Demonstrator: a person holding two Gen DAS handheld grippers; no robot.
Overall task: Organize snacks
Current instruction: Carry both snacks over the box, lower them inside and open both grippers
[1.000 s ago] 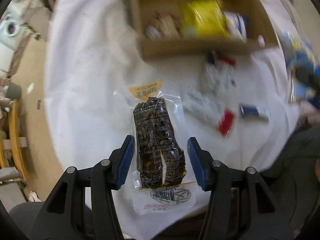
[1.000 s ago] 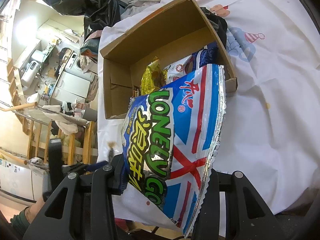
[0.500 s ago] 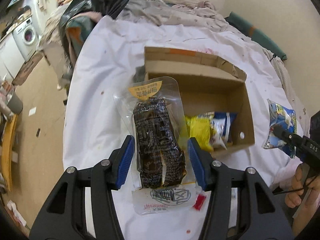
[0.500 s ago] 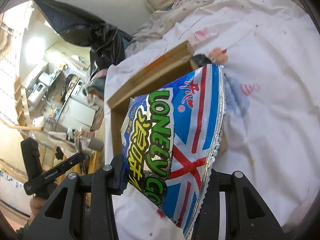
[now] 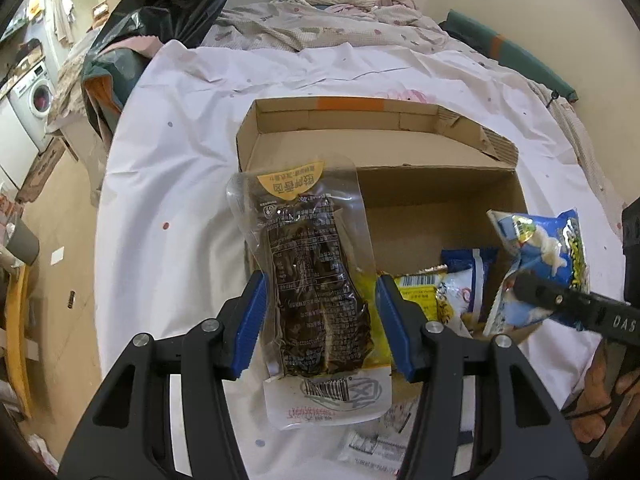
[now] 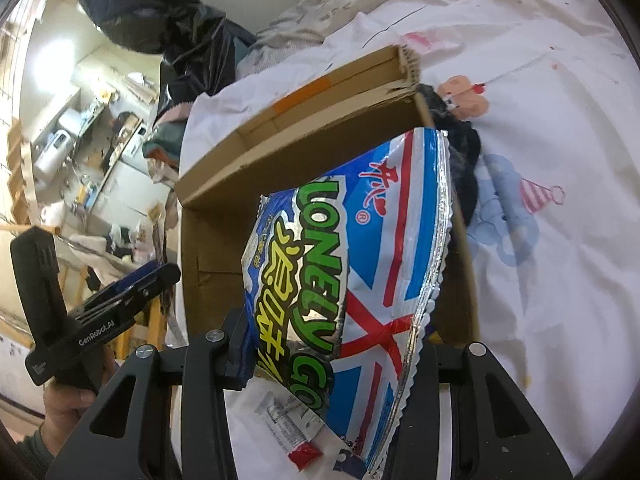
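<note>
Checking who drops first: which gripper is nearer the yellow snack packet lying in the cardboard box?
Left. The left gripper hangs just above the yellow snack packet, gripping a clear pouch. The right gripper, gripping a blue bag, sits further right, at the cardboard box edge.

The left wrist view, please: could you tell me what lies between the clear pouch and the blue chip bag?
Snack packets in the cardboard box fill it: a yellow packet and a blue-and-white packet, between the clear pouch and the blue chip bag.
</note>
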